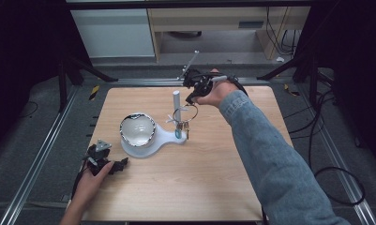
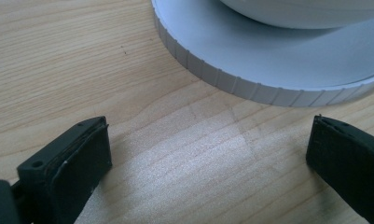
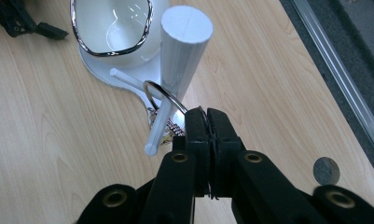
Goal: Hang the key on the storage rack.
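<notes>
A person works at a wooden table (image 1: 214,187) with a gripper in each hand. At the table's middle stands a white stand (image 1: 150,143) with a round ribbed base, carrying a white bowl (image 1: 137,130) with a silvery rim; to the bowl's right an upright white post (image 1: 176,101) rises from the stand, with thin white pegs (image 3: 157,122) crossing near its foot. The right gripper (image 1: 195,93), reaching in from the far right in a denim sleeve (image 1: 270,150), is clenched on a wire key ring (image 3: 165,95) just beside the post; the ring loops around one peg, and small keys (image 1: 184,127) hang below it, close to the stand. The left gripper (image 1: 106,164) rests at the table's near left edge, released, its jaws spread wide above bare wood, with the stand's ribbed base (image 2: 250,86) just ahead of them. A small dark disc (image 3: 326,171) lies near the table's right edge, well apart from the stand.
</notes>
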The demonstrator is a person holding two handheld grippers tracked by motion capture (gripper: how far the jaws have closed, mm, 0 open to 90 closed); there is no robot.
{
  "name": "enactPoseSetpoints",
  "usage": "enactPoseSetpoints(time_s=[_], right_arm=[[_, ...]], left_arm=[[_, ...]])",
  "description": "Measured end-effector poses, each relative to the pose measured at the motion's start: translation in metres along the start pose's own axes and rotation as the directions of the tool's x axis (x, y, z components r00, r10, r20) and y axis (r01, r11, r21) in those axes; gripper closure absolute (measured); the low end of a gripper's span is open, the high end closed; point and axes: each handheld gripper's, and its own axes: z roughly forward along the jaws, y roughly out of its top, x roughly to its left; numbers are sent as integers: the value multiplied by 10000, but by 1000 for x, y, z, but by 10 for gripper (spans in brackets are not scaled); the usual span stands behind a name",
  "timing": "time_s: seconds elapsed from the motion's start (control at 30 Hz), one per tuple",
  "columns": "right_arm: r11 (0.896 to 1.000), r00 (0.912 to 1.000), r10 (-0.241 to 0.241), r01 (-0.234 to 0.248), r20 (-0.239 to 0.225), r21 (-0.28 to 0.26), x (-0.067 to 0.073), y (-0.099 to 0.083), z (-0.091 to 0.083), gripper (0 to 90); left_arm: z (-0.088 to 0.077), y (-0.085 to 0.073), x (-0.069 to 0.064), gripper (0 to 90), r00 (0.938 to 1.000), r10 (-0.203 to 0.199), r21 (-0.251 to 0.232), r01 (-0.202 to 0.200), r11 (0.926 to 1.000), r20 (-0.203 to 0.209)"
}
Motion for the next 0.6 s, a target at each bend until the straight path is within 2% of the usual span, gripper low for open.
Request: enactPoseSetpoints(time_s=[0.23, 0.4, 0.6], right_arm=[[9997, 9996, 249, -249, 89, -71, -5, -3, 0, 869], [9996, 9996, 260, -260, 65, -63, -7, -4, 0, 848], [9988, 9984, 479, -477, 294, -94, -13, -10, 0, 750]], left_arm=[[0, 0, 0, 0, 10000, -6, 0, 6, 10000, 2], [0, 0, 0, 0, 10000, -1, 1, 1, 10000, 5], [0, 0, 0, 0, 10000, -1, 2, 1, 10000, 5]])
